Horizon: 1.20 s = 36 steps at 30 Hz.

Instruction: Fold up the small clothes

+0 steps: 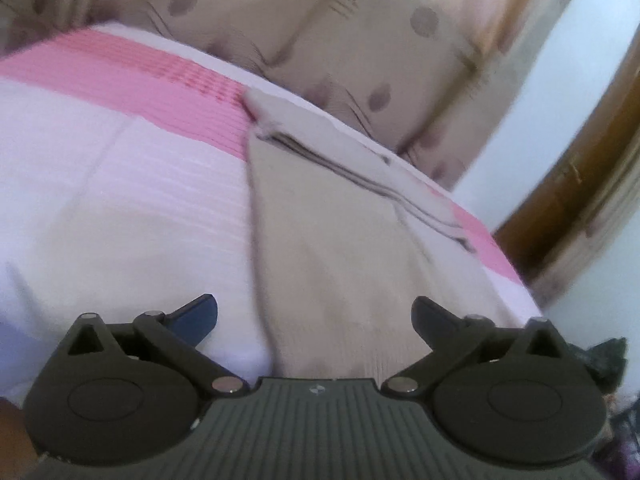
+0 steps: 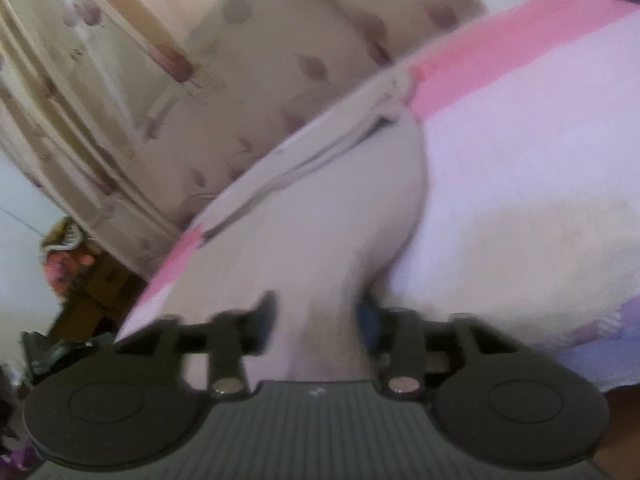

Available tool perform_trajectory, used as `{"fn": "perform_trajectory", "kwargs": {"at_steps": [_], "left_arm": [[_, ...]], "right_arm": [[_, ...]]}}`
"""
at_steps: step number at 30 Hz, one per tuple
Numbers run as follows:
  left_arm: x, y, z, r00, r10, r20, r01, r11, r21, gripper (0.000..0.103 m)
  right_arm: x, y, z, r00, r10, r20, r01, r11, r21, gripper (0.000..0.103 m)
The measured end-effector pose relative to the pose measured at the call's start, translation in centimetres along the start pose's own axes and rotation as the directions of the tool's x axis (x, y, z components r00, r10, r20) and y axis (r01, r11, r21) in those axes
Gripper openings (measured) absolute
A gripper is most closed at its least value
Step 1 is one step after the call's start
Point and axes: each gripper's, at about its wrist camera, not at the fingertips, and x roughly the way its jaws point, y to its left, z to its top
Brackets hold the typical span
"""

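Black fingers of the left gripper (image 1: 314,320) sit nearest the lens, spread wide, nothing between them; the beige garment (image 1: 320,240) passes under the gap w/o being pinched. Its long axis runs from the gripper's base away toward the far edge of the bed, tilting slightly left in the left wrist view, narrow at the near end and widening farther off. A dark zipper line (image 1: 360,176) crosses the far part diagonally, upper left to lower right. It lies on a pink and white striped bedsheet (image 1: 120,184), approx. along the sheet's right side. Behind hangs a beige curtain (image 1: 340,40) w/ dull round spots; one letter "R" reads near the top, rest too blurred.

Right wrist view: right gripper (image 2: 316,320) has its jaws narrowed onto the garment's (image 2: 320,220) near end, cloth bunched between the pads and rising from the sheet (image 2: 520,160). Frame is motion-blurred, so no labels legible.
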Motion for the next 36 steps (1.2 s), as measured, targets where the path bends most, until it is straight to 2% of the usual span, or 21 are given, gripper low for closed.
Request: {"fn": "perform_trajectory", "kwargs": {"at_steps": [2,4,7,9,10,11,12,13,14,15,16,20,23,25,27,28,30,31,32,34,36], "left_arm": [[0.1,0.4,-0.2,0.999,0.001,-0.054,-0.001,1.000,0.000,0.102],[0.1,1.0,-0.6,0.998,-0.012,-0.065,0.011,1.000,-0.025,0.100],[1.3,0.8,-0.9,0.994,-0.012,-0.111,0.013,1.000,0.008,0.092],[2.4,0.9,-1.4,0.983,-0.053,-0.174,0.053,0.999,-0.003,0.070],[3.5,1.0,-1.9,0.972,-0.070,-0.225,0.068,0.998,-0.016,0.032],[4.5,1.2,-2.3,0.962,-0.077,-0.261,0.070,0.997,-0.037,0.016],[4.9,1.5,-2.6,0.965,-0.082,-0.249,0.069,0.996,-0.063,0.016],[4.7,1.5,-2.8,0.971,-0.096,-0.219,0.081,0.994,-0.075,0.008],[4.5,1.2,-2.8,0.970,-0.117,-0.211,0.105,0.992,-0.071,0.002],[3.9,0.5,-2.8,0.974,-0.134,-0.185,0.127,0.991,-0.050,0.002],[3.2,-0.1,-2.9,0.976,-0.144,-0.162,0.141,0.990,-0.029,0.002],[1.5,-1.8,-1.8,0.986,-0.151,-0.074,0.152,0.988,0.012,0.000],[1.3,-2.1,-0.6,0.986,-0.163,-0.036,0.164,0.987,0.000,0.000],[1.5,-2.1,-0.4,0.983,-0.168,-0.069,0.168,0.986,0.003,0.000],[2.1,-1.9,-0.6,0.982,-0.169,-0.088,0.169,0.986,-0.010,0.001],[2.3,-1.7,-0.8,0.977,-0.183,-0.109,0.182,0.983,-0.018,0.009],[2.2,-0.9,-1.2,0.980,-0.175,-0.098,0.171,0.984,-0.045,0.043],[2.3,-0.4,-1.2,0.982,-0.171,-0.080,0.166,0.984,-0.070,0.078],[2.2,0.0,-1.1,0.983,-0.176,-0.057,0.170,0.981,-0.097,0.097],[1.8,0.9,-0.8,0.979,-0.204,-0.009,0.200,0.968,-0.151,0.099],[2.0,1.3,-0.2,0.975,-0.224,-0.014,0.218,0.961,-0.170,0.099]], "right_arm": [[0.0,0.3,0.0,1.000,0.022,0.007,-0.022,1.000,-0.006,0.076],[0.3,0.8,0.1,1.000,0.013,0.000,-0.013,0.999,-0.034,0.076],[0.6,0.8,0.4,1.000,0.016,-0.010,-0.016,1.000,-0.024,0.076],[0.7,1.0,0.5,1.000,0.009,-0.019,-0.009,1.000,-0.029,0.076],[0.7,1.1,0.5,1.000,0.002,-0.023,-0.003,0.999,-0.035,0.076],[0.8,1.3,0.5,1.000,-0.003,-0.024,0.002,0.999,-0.040,0.076],[0.8,1.4,0.4,1.000,-0.006,-0.024,0.005,0.999,-0.048,0.074],[0.9,1.6,0.3,1.000,-0.014,-0.024,0.013,0.998,-0.059,0.072],[0.9,1.8,0.2,0.999,-0.030,-0.026,0.028,0.997,-0.077,0.058],[1.0,1.9,0.1,0.998,-0.049,-0.032,0.046,0.995,-0.089,0.027],[1.2,1.7,0.2,0.996,-0.069,-0.049,0.065,0.995,-0.079,0.015],[1.1,1.3,0.0,0.998,-0.041,-0.042,0.041,0.999,-0.011,0.013],[0.8,1.0,0.3,1.000,0.030,0.002,-0.030,0.997,0.075,0.013],[0.5,1.1,0.6,0.998,0.058,0.029,-0.060,0.993,0.105,0.013],[0.4,1.5,0.9,0.999,0.038,0.024,-0.040,0.996,0.078,0.013],[0.5,1.4,0.9,1.000,0.021,0.016,-0.022,0.998,0.066,0.013],[0.6,0.7,0.7,1.000,0.026,0.004,-0.026,0.996,0.084,0.015],[0.6,0.4,0.7,1.000,0.017,-0.002,-0.017,0.996,0.087,0.016],[0.6,0.3,0.6,1.000,0.013,-0.012,-0.012,0.996,0.088,0.016],[0.7,0.1,0.5,1.000,0.029,-0.011,-0.028,0.994,0.106,0.017],[0.8,0.2,0.5,1.000,0.028,-0.012,-0.027,0.994,0.104,0.025]]}}
